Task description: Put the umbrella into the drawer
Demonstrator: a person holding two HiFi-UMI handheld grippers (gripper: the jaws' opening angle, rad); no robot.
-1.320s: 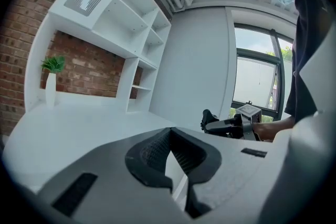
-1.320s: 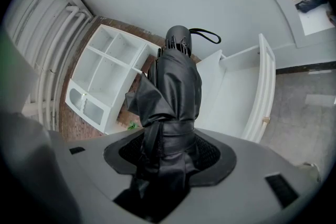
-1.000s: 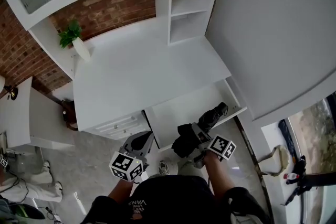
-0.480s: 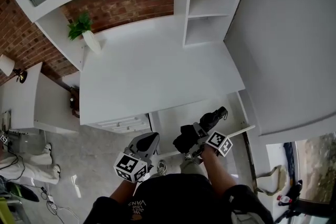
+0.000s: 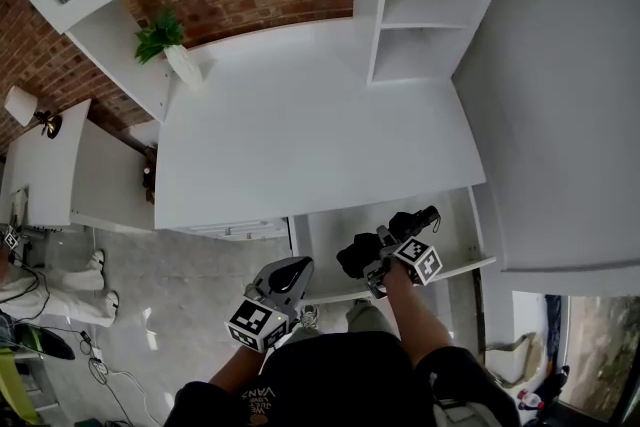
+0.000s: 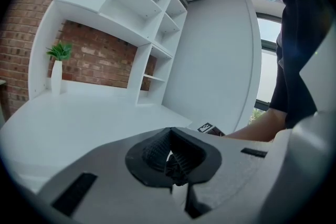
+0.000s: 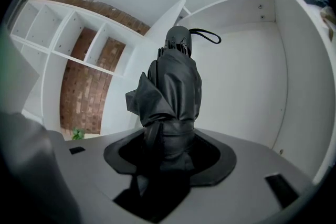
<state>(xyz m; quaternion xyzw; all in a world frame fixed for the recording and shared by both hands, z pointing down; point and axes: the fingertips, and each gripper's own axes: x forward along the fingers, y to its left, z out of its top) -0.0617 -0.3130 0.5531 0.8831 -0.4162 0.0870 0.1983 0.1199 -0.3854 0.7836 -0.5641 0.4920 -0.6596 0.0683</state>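
A folded black umbrella [image 5: 410, 222] [image 7: 176, 81] with a wrist loop is clamped at its lower end in my right gripper [image 5: 375, 250] [image 7: 170, 152], whose pads press on the fabric. It points tip-first down into the open white drawer [image 5: 325, 237] [image 7: 247, 81] under the desk's right side, and hangs over the drawer's inside without touching the bottom that I can see. My left gripper [image 5: 290, 273] [image 6: 170, 157] hovers left of the drawer front, its ribbed pads [image 6: 152, 149] together with nothing between them.
The white desk top [image 5: 310, 135] lies beyond the drawer, with a potted plant [image 5: 168, 37] [image 6: 56, 65] at its back left and open shelves [image 5: 425, 10] at the back right. Closed drawers [image 5: 240, 229] sit left of the open one. A white wall panel [image 5: 570, 95] stands close on the right.
My right gripper has sunk with the umbrella toward the drawer's inside. My left gripper has drifted a little right, toward the drawer front. The desk has shifted in the head view.
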